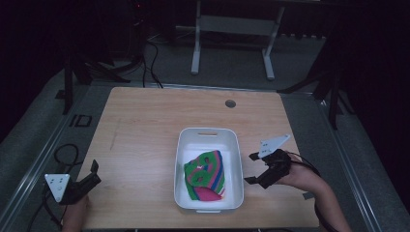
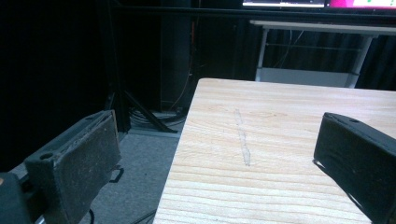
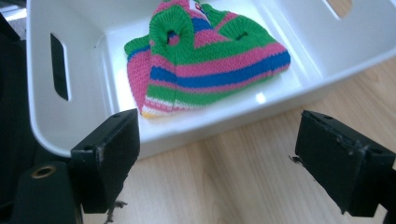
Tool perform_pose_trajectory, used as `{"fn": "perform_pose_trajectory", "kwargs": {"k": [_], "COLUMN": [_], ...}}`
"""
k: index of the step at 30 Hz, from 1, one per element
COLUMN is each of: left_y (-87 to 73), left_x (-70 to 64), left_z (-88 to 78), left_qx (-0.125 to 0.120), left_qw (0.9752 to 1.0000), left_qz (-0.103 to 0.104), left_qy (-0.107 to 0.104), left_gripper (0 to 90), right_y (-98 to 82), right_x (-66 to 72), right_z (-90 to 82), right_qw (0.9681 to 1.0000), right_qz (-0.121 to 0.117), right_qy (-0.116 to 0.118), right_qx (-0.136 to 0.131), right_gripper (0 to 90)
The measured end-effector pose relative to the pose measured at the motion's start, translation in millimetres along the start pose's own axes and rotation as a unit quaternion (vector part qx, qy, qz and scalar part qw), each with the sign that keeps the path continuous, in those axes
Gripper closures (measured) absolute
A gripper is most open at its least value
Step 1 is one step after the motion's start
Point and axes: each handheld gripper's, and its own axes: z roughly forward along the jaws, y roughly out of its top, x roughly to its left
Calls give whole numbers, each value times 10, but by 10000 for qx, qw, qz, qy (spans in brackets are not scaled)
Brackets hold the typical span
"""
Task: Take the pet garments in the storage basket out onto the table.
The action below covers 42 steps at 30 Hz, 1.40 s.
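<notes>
Two grippers are spread wide as we are holding them: the left gripper [image 1: 94, 172] over the tabletop's [image 1: 145, 125] near left corner, the right gripper [image 1: 252, 168] just beside the white bin [image 1: 209, 133], where the striped knit hat [image 1: 205, 175] is lying.

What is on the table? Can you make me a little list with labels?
table: wooden table
tub: white tub, near the front edge
in the tub: striped knitted hat, green, pink and blue
right tool: right tool, open, beside the tub, holding nothing
left tool: left tool, open, at the front left corner, far from the tub
</notes>
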Motion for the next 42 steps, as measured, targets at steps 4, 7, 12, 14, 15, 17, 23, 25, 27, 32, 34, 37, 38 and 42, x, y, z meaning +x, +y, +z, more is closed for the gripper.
{"fn": "perform_pose_trajectory", "kwargs": {"k": [4, 7, 12, 14, 15, 17, 23, 25, 27, 32, 34, 37, 38, 42], "left_y": [0, 1, 1, 1, 1, 1, 2, 2, 2, 2, 2, 2, 2, 3], "left_x": [4, 13, 13, 12, 12, 15, 21, 23, 24, 21, 22, 23, 23, 28], "left_z": [2, 1, 2, 1, 1, 1, 1, 1, 1, 2, 2, 1, 0, 0], "left_qx": [0, -1, 0, -4, -3, -2, -7, -7, -11, -3, -6, -9, -10, -12], "left_qw": [10000, 10000, 10000, 10000, 10000, 10000, 10000, 10000, 10000, 10000, 10000, 9999, 9999, 9999], "left_qz": [-21, -47, -42, -37, -38, -47, -66, -75, -78, -62, -69, -74, -78, -90], "left_qy": [-13, -10, -22, -30, -31, -30, -50, -52, -52, -64, -69, -72, -72, -90], "left_gripper": [9, 9, 9, 9, 9, 9, 9, 9, 9, 9, 9, 9, 9, 9], "right_y": [147, 242, 372, 420, 443, 485, 605, 640, 669, 775, 828, 902, 923, 977], "right_x": [15, 22, 42, 51, 55, 62, 91, 99, 109, 149, 167, 187, 188, 196], "right_z": [95, 184, 349, 413, 447, 518, 727, 800, 882, 1048, 1114, 1226, 1264, 1423], "right_qw": [9998, 9995, 9985, 9981, 9979, 9975, 9957, 9952, 9943, 9925, 9917, 9904, 9901, 9878], "right_qz": [-137, -190, -311, -347, -373, -390, -513, -542, -580, -759, -839, -911, -903, -901], "right_qy": [71, 162, 287, 339, 358, 423, 539, 570, 589, 546, 538, 534, 545, 563], "right_qx": [113, 208, 345, 380, 392, 421, 554, 588, 679, 785, 812, 895, 931, 1134], "right_gripper": [134, 133, 133, 133, 133, 134, 133, 134, 134, 134, 134, 134, 134, 133]}}
